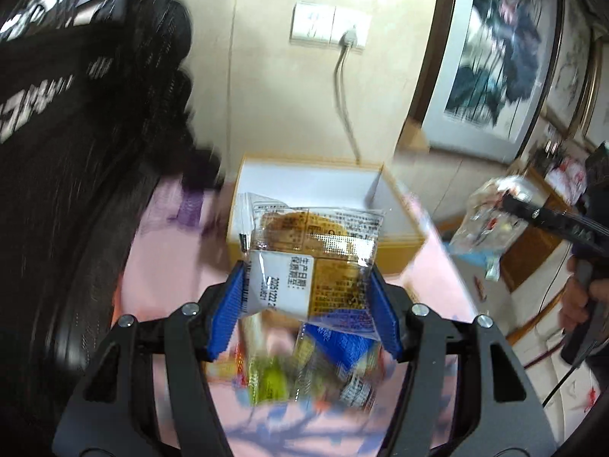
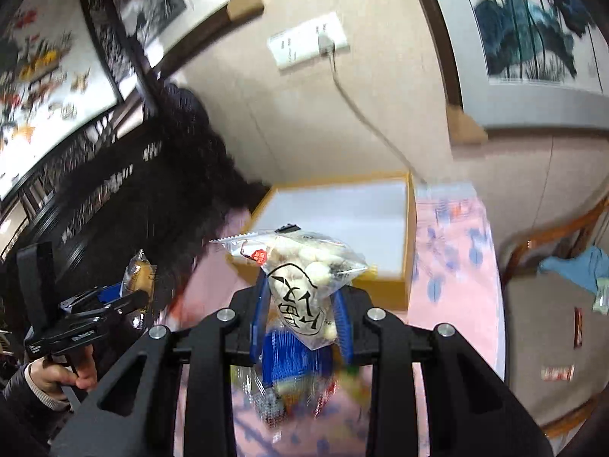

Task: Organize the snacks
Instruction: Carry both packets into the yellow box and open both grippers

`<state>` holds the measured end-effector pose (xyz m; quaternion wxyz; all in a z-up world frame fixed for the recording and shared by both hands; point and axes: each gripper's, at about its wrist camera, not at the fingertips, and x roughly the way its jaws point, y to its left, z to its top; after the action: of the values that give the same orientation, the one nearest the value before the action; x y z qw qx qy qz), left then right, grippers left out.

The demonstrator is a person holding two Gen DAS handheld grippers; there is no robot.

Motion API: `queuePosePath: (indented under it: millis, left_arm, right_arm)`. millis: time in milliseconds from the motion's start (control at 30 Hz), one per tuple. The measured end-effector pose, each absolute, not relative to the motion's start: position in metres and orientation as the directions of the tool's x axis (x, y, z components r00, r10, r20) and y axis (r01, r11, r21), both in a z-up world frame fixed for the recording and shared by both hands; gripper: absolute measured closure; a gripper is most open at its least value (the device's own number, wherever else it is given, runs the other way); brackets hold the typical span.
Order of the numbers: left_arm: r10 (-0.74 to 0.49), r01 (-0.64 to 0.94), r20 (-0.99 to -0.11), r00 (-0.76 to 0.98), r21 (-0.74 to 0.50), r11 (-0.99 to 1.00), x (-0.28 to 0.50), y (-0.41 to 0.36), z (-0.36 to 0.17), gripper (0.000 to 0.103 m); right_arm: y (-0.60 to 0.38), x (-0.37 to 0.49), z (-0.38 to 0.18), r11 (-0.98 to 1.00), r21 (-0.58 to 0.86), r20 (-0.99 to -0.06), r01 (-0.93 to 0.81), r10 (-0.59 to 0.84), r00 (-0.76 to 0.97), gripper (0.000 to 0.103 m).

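Observation:
My left gripper (image 1: 306, 274) is shut on a clear packet with a golden-brown cake (image 1: 312, 251) and holds it in the air in front of an open cardboard box (image 1: 396, 245) with a white inside. My right gripper (image 2: 300, 301) is shut on a clear bag of white sweets (image 2: 304, 285), held above the near rim of the same box (image 2: 407, 236). A blurred pile of loose snack packets (image 1: 304, 369) lies on the pink tablecloth below both grippers (image 2: 293, 384). The left gripper with its cake packet shows at the left of the right wrist view (image 2: 139, 278).
The pink flowered tablecloth (image 2: 456, 266) covers the table. A dark carved wooden screen (image 1: 76, 152) stands at the left. A wall socket with a cable (image 1: 331, 30) hangs above the box. A wooden chair (image 2: 552, 266) with small packets on its seat stands at the right.

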<state>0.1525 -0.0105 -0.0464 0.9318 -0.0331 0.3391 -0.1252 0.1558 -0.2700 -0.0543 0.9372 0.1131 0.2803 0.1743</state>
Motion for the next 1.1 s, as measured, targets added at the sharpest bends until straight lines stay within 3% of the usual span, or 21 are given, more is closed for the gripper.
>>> queuePosePath:
  millis: [233,533,600,700,933,1100]
  left_arm:
    - [-0.246,0.213,-0.562,0.79,-0.124,0.969,0.237,-0.035,-0.008,0.041]
    - [-0.212,0.175,-0.621,0.754,-0.121,0.977,0.329,-0.058,-0.026,0.039]
    - [-0.194,0.148,-0.636,0.747,-0.125,0.981,0.335,-0.058,-0.032,0.032]
    - [-0.193,0.136,-0.63,0.752,-0.139,0.981,0.334,-0.057,-0.032,0.023]
    - [-0.191,0.129,-0.606,0.773,-0.146,0.981,0.324,-0.052,-0.021,0.018]
    - [-0.196,0.133,-0.594,0.781,-0.149,0.98,0.3,-0.048,-0.014,0.009]
  right_arm:
    - [-0.266,0.217,-0.034,0.928,0.274,-0.445,-0.251,0.354,0.823,0.072]
    - [-0.247,0.276,-0.046,0.946,0.236,-0.49,-0.223,0.314,0.813,0.071]
    - [-0.244,0.285,-0.048,0.953,0.224,-0.511,-0.202,0.292,0.808,0.064]
    - [-0.244,0.288,-0.046,0.958,0.231,-0.51,-0.168,0.266,0.818,0.041]
    - [-0.24,0.283,-0.041,0.959,0.218,-0.505,-0.183,0.271,0.819,0.04]
    - [-0.234,0.262,-0.041,0.952,0.213,-0.499,-0.219,0.298,0.814,0.04]
